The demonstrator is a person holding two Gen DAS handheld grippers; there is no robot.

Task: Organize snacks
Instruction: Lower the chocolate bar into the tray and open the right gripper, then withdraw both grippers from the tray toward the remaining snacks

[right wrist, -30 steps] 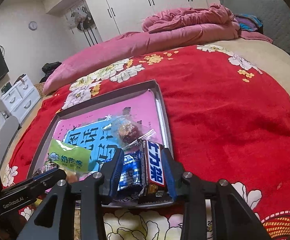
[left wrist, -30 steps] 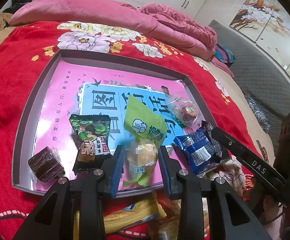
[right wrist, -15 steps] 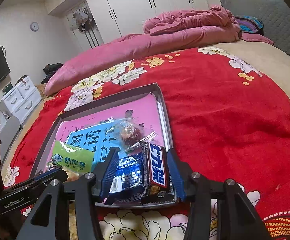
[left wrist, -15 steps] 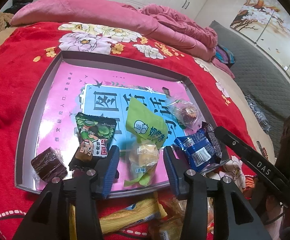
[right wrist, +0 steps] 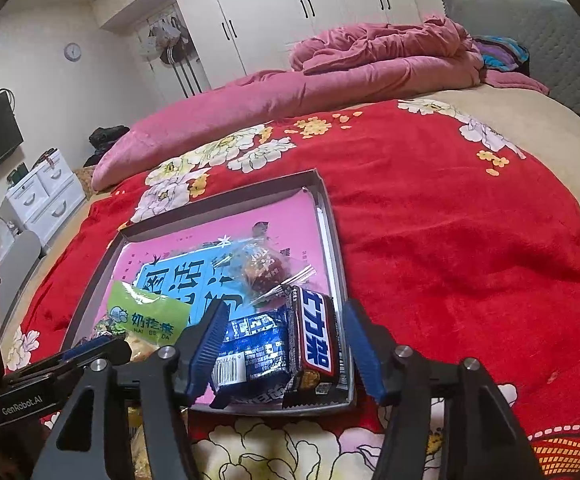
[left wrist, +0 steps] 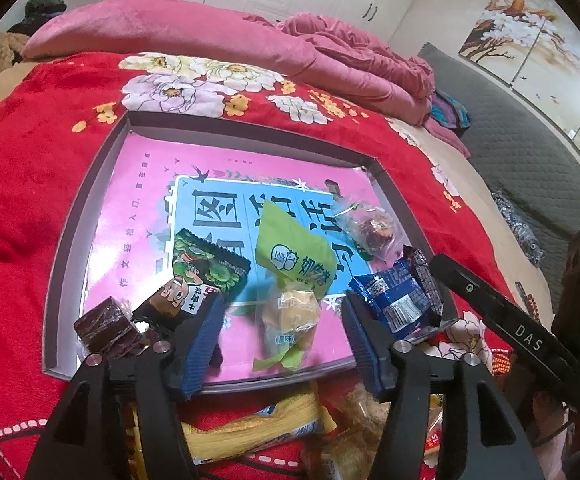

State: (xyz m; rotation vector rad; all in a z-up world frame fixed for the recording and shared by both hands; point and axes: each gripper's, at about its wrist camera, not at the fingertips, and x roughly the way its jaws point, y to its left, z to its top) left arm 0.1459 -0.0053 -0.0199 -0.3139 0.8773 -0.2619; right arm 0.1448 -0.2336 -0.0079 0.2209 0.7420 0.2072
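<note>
A shallow grey box [left wrist: 90,200] with a pink and blue printed floor lies on the red bedspread. In it lie a yellow wrapped candy [left wrist: 290,316], a green milk packet [left wrist: 293,252], a dark cartoon packet [left wrist: 198,276], a brown cube [left wrist: 104,326], a clear-wrapped sweet [left wrist: 369,228] and a blue packet [left wrist: 393,300]. My left gripper [left wrist: 282,344] is open and empty, just short of the yellow candy. My right gripper [right wrist: 282,348] is open and empty over the blue packet [right wrist: 250,344] and a Snickers bar [right wrist: 315,336] at the box's near right corner [right wrist: 349,396].
A yellow packet [left wrist: 242,428] and several other loose snacks lie on the bedspread in front of the box. A pink quilt [right wrist: 329,76] is heaped at the far side of the bed. White drawers [right wrist: 46,192] stand at the left.
Both grippers have opened wider and drawn back a little. The yellow candy and the Snickers bar stay lying in the box.
</note>
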